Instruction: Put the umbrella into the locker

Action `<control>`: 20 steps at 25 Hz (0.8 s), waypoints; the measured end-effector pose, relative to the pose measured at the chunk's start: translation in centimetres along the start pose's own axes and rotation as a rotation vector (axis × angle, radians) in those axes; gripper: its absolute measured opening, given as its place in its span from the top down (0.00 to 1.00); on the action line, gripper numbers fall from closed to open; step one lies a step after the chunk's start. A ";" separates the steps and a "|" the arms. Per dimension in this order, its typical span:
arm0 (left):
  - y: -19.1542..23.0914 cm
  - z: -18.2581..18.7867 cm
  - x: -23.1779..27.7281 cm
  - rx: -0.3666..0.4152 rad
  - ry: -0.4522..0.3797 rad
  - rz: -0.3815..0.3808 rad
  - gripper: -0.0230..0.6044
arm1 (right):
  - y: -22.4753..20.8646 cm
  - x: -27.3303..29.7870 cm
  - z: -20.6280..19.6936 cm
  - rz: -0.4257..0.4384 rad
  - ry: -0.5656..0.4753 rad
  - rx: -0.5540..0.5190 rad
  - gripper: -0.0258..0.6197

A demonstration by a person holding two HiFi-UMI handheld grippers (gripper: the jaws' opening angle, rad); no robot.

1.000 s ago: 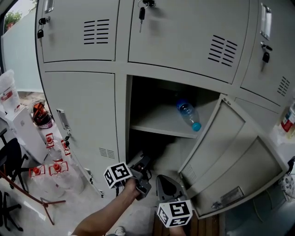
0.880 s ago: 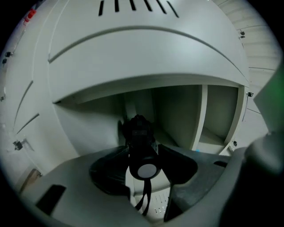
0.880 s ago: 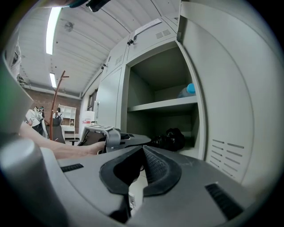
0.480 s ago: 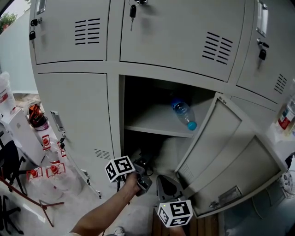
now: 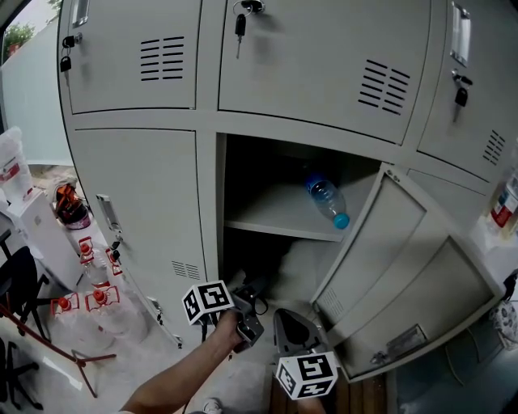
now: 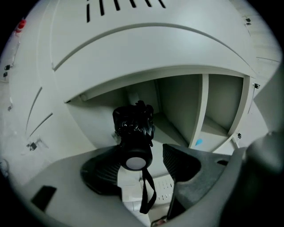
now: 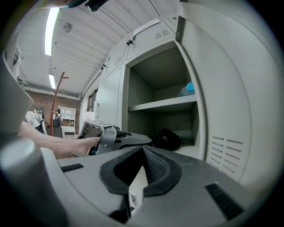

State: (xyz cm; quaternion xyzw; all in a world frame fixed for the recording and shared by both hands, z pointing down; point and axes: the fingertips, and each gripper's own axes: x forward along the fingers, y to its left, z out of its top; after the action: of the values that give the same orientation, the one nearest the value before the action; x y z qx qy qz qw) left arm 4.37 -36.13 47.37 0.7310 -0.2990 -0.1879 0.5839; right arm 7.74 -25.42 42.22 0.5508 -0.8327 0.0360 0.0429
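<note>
The locker (image 5: pixel 212 202) stands with one door (image 5: pixel 405 267) swung out to the right. On its shelf (image 5: pixel 271 220) a clear water bottle (image 5: pixel 326 198) lies on its side, blue cap toward the door. Below the shelf, the left hand-held gripper (image 5: pixel 249 297) reaches level into the shadowed lower space, its jaws opening. A dark shape at them is probably the umbrella (image 5: pixel 263 281), though the shadow blurs it. The right hand-held gripper (image 5: pixel 290 323) hangs just beside it, outside the opening. A key (image 5: pixel 239 24) hangs from the door above.
</note>
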 end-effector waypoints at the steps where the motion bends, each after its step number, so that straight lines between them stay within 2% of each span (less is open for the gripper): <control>1: 0.1 -0.1 -0.3 0.014 0.006 0.011 0.52 | 0.0 0.0 0.0 0.000 0.000 0.001 0.96; 4: 0.3 0.1 -0.7 0.139 0.005 0.078 0.52 | 0.1 0.0 0.0 0.004 0.002 0.006 0.96; 9: 0.7 0.8 -1.1 0.417 -0.026 0.198 0.52 | 0.5 0.0 -0.4 0.016 0.012 0.008 0.96; 14: 1.6 0.5 -1.6 0.679 0.003 0.298 0.52 | 0.3 0.0 -0.5 0.015 0.014 0.014 0.96; 16: 1.8 0.4 -1.8 0.732 0.019 0.313 0.52 | 0.2 -0.1 -0.5 0.013 0.014 0.014 0.96; 20: 1.8 0.8 -2.7 0.728 0.004 0.298 0.52 | 0.2 -0.1 -0.5 0.014 0.010 0.018 0.96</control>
State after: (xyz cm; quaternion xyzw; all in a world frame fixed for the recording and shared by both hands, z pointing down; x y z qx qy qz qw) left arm 1.42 -35.19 48.69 0.8392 -0.4479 0.0187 0.3078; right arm 7.61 -25.24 42.70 0.5453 -0.8359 0.0467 0.0418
